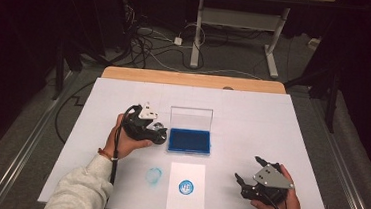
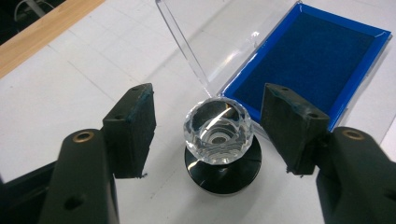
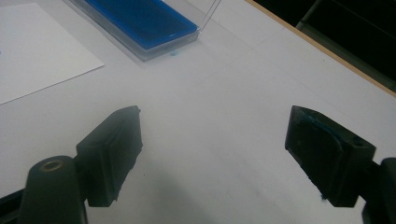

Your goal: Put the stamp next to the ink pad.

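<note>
While the stamp sits just left of the ink pad, both grippers stand w/ pads apart and grip nothing.

Table (image 1: 253,115): white sheet over wood top; wood edge shows at far side. Everything's laid near the person, prob. for easy reach.

Ink pad (image 1: 189,141): blue tray at centre, clear lid (image 1: 191,118) standing up at its far edge; open so the stamp can get to the ink, I'd say.

Paper (image 1: 185,205): white sheet near the person, near side of ink pad, w/ one round blue print (image 1: 185,187) on it. Faint blue smudge (image 1: 154,175) on the table just left of the paper.

Left gripper (image 2: 208,123): left-centre, beside ink pad's left end. Fingers (image 2: 133,121) apart, either side of the stamp, not touching it; nothing clamped.

Right gripper (image 3: 215,149): near right, well apart from the rest. Fingers (image 3: 114,149) wide apart over bare table, nothing between; looks parked out of the way.

Stamp (image 2: 218,133): upright on table between the left jaws, clear faceted knob on black round base, just beside ink pad's corner. Judgement: standing free, w/ inked face down so it stays stable.
</note>
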### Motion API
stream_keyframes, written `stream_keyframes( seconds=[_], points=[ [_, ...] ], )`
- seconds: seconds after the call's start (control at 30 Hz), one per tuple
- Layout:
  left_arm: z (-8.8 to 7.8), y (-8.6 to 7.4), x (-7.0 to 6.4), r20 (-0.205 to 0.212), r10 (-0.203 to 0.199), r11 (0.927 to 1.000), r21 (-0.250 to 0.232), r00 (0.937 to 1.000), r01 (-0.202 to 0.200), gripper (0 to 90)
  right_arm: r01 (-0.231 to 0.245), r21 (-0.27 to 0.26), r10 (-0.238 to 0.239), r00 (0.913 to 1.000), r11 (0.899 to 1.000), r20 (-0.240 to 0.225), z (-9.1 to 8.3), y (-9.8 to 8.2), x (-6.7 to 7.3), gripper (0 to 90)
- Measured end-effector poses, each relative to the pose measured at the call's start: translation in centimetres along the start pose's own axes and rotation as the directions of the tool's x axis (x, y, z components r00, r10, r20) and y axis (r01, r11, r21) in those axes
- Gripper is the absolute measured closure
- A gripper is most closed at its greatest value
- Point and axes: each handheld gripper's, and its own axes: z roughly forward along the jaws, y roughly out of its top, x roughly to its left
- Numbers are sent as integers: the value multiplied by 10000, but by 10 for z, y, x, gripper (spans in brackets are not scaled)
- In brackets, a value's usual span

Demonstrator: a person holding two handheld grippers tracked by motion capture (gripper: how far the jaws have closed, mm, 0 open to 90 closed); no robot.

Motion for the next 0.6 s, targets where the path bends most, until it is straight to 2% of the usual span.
stream_keyframes(
  seconds=[0.17,0.2,0.47,0.6],
  points=[
    [-3,1,-2,7,-19,9998,-188,10000,19,328,12,23,-12,10000,10000,-24,0,0,1,192],
    [-3,1,-3,-70,-16,9998,-175,10000,15,288,36,19,-36,10000,10000,-31,0,0,0,192],
    [-3,2,-8,10,-25,9986,-529,10000,25,175,-8,-4,8,10000,10000,42,0,0,0,192],
    [-4,2,-10,67,55,9980,-624,10000,-51,170,-13,-2,13,10000,10000,44,0,1,0,192]
  ],
)
